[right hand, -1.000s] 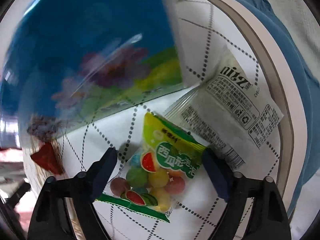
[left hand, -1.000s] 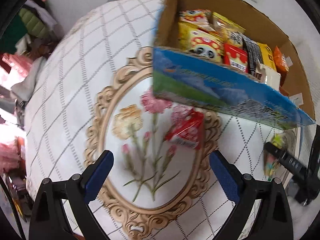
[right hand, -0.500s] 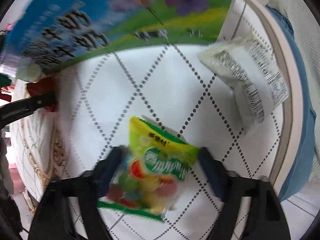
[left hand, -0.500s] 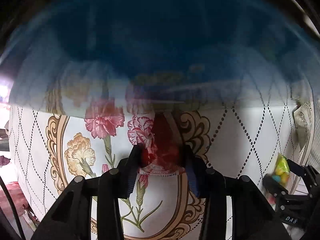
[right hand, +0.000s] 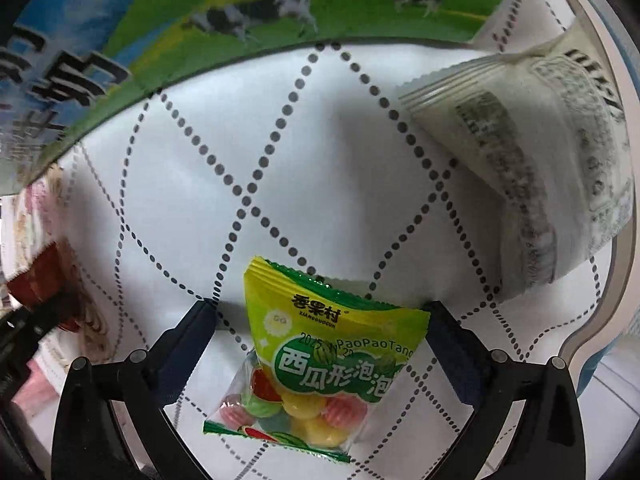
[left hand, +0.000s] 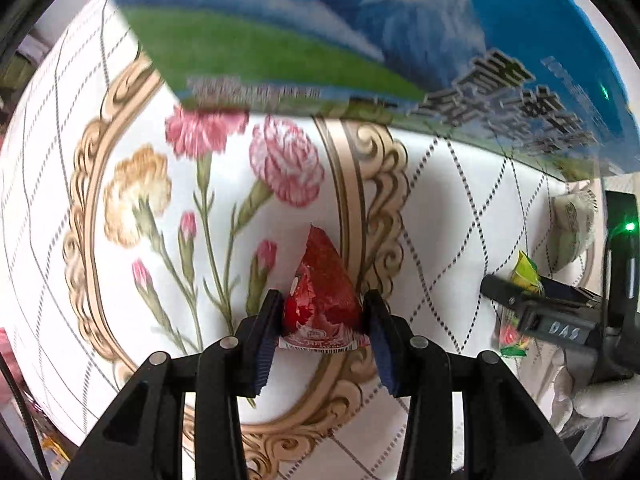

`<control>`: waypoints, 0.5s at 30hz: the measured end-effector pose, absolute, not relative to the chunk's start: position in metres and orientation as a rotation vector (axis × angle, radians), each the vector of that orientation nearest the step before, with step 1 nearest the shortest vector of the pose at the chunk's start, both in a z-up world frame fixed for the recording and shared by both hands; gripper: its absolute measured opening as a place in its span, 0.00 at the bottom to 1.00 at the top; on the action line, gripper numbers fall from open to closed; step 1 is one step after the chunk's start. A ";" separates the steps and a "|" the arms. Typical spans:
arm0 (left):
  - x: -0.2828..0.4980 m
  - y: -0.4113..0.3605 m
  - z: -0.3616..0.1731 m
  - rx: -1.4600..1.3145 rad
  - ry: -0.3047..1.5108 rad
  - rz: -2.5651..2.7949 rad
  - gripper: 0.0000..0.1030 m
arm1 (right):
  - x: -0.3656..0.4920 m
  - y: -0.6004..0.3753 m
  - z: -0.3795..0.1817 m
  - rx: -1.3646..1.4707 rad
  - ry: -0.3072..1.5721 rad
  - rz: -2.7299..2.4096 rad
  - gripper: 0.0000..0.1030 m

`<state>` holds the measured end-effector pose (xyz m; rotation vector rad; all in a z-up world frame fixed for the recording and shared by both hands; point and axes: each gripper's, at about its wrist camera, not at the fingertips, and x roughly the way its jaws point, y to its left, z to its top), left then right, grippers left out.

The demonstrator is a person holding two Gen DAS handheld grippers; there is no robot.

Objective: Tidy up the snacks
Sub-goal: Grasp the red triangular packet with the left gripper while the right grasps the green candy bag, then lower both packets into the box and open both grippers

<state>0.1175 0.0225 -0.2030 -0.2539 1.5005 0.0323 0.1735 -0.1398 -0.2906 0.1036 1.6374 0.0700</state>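
Since a second ago, my left gripper (left hand: 322, 320) went from spread to pinching red snack packet (left hand: 322, 300). My right gripper (right hand: 320, 332) straddles watermelon gum bag (right hand: 316, 364); contact unclear. White packet (right hand: 520, 168) ahead-right. Printed carton (left hand: 360, 40) beyond, on tablecloth (left hand: 440, 208).

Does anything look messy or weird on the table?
A little. Three snacks are outside the carton: a red packet squeezed and crumpled in the left gripper, a candy bag between the open right gripper fingers, and a white packet at the table's edge. Nothing looks spilled or torn.
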 end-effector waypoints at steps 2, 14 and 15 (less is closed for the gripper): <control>0.109 0.024 -0.203 -0.281 1.508 0.020 0.38 | 0.166 -0.145 -0.277 0.123 1.596 0.056 0.86; 0.052 0.015 -0.204 -0.362 1.531 -0.016 0.38 | 0.101 -0.131 -0.232 0.114 1.506 0.102 0.67; 0.059 0.024 -0.193 -0.362 1.526 -0.019 0.38 | 0.094 -0.125 -0.227 0.121 1.501 0.112 0.66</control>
